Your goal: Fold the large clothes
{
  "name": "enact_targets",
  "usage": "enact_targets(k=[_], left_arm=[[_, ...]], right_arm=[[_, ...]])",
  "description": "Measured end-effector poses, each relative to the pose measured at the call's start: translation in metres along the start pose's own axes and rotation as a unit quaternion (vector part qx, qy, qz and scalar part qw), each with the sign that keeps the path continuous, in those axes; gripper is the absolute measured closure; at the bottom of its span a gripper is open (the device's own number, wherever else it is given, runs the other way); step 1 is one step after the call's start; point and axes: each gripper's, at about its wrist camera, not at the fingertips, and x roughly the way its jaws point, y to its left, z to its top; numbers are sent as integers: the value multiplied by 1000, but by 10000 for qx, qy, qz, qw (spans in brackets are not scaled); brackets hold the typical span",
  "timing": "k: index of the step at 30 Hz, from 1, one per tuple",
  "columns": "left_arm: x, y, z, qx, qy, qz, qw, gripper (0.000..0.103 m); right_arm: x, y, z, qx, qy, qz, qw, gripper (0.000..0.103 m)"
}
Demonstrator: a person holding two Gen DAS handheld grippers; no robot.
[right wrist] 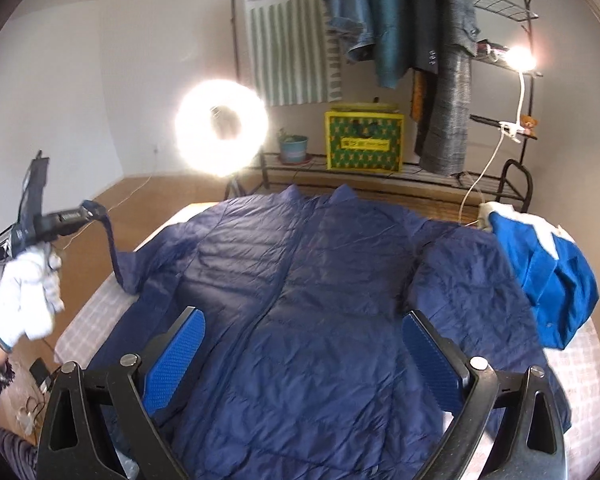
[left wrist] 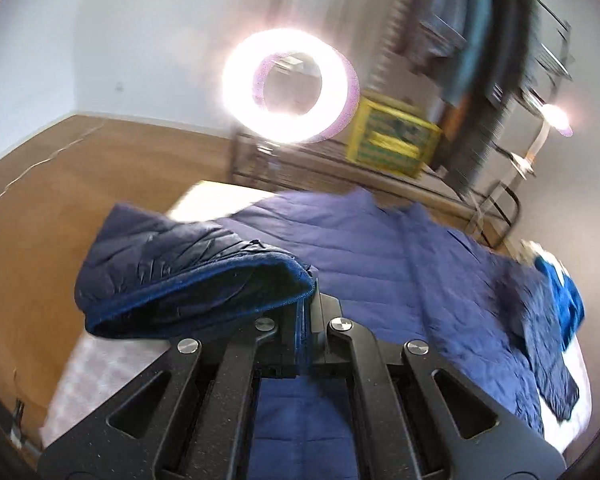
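A navy quilted puffer jacket (right wrist: 300, 300) lies front-up and spread flat on a checked table (right wrist: 88, 320), collar at the far side. My left gripper (left wrist: 306, 320) is shut on the cuff of the jacket's left sleeve (left wrist: 188, 276) and holds it lifted above the table. From the right wrist view the left gripper (right wrist: 88, 210) is at the far left, with the sleeve hanging from it. My right gripper (right wrist: 304, 356) is open and empty, hovering over the jacket's lower front, its blue pads (right wrist: 176, 356) wide apart.
A bright blue garment (right wrist: 548, 280) lies on the table's right edge. Behind stand a lit ring light (right wrist: 222, 128), a clothes rack with hanging clothes (right wrist: 420, 40), a yellow-green box (right wrist: 364, 138), a potted plant (right wrist: 294, 148) and a clip lamp (right wrist: 520, 58). Cables lie on the wooden floor at left.
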Motion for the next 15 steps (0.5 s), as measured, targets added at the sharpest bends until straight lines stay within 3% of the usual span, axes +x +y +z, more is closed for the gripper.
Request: enact_targets(k=[4,9,15], left_arm=[[39,-56,-18,462,396,-335,9976,103],[81,-109,-53,1005,913,-637,9887,103],[96,-125,-75,1173,1180,-830,9826,103]], right_arm=[[15,-28,7,224,-13,-72,9997,8],[57,-64,9,771,403,204,9960,19],[117,-76,14,1116,909,727,9869,20]])
